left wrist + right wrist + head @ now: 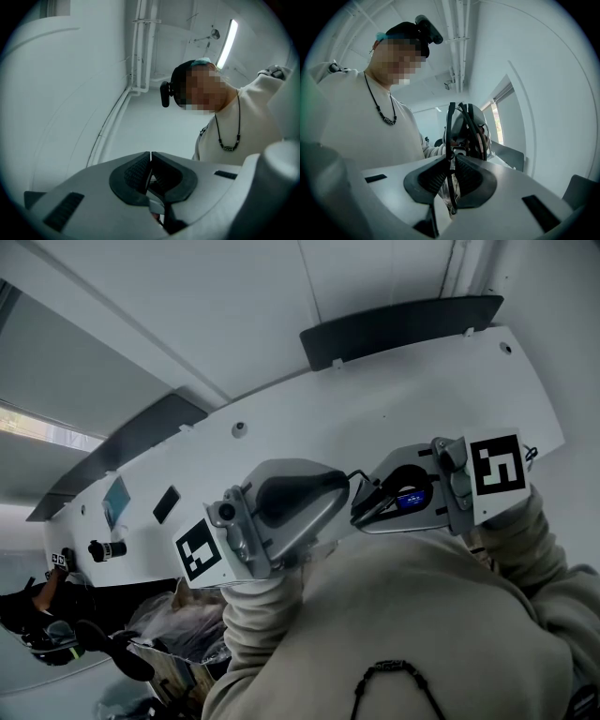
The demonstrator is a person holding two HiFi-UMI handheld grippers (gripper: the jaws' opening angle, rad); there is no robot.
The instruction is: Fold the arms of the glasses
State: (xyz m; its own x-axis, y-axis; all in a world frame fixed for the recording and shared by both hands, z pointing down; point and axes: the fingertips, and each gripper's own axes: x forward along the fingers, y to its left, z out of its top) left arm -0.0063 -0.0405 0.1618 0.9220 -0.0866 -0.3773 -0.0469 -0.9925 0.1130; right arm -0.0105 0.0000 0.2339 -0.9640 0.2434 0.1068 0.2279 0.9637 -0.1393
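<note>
Glasses (449,126) with a thin black frame are pinched in the right gripper (452,160): in the right gripper view the dark ribbed pads are clamped on one slim black bar of the frame. The rest of the frame runs up from the jaws toward 12 o'clock and a short bit hangs down toward 6. Can't tell from here which part is an arm and which is the front.

Left gripper (150,157) is clenched on nothing. In its own view the two black pads meet at the tips with no gap, and there's no frame between them.

In the head view both grey grippers sit close together mid-picture, the right one at roughly 3 o'clock from the left. The black-and-white marker cube (199,551) on the left gripper sits at about 8 o'clock of it, and the other cube (497,465) is at 3 o'clock of the right gripper. A long white slab (375,399) with dark grey pieces along its edge fills the view behind them.

The person in the cream sweatshirt (356,126) has a black beaded cord necklace (383,111), at about 10 o'clock in the right gripper view
</note>
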